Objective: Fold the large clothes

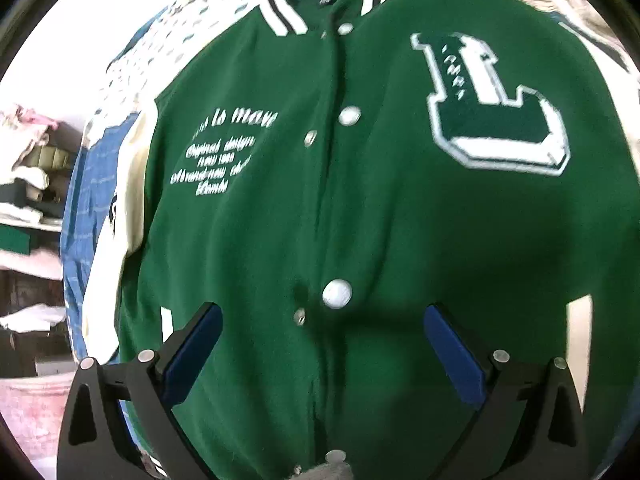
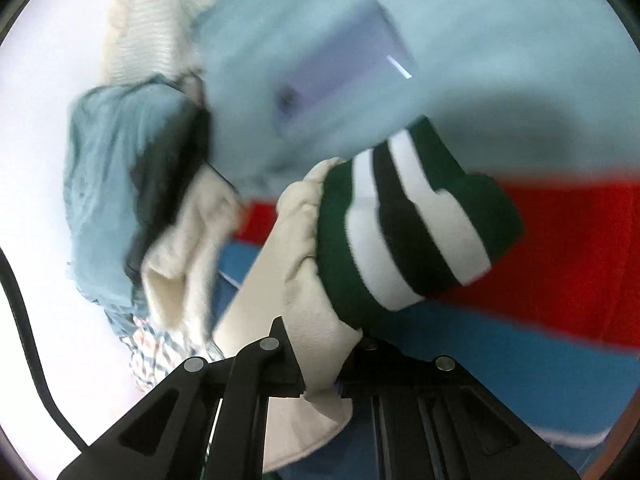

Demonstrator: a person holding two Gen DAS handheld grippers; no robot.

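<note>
the green varsity jacket [image 1: 360, 208] lies flat and face up, not folded yet. the left gripper [image 1: 324, 320] hangs wide open over its snaps. the right gripper [image 2: 320, 344] pinches the cream sleeve [image 2: 308, 280] near its striped cuff [image 2: 400, 232], ready to fold in.

Matt green felted-cloth jacket [image 1: 360, 220]

Shelves [image 1: 30, 184] stacked with folded cloth stood far left of the fingers; blue patterned bedding [image 1: 78, 216] beneath; overexposed white light washed the upper left
</note>
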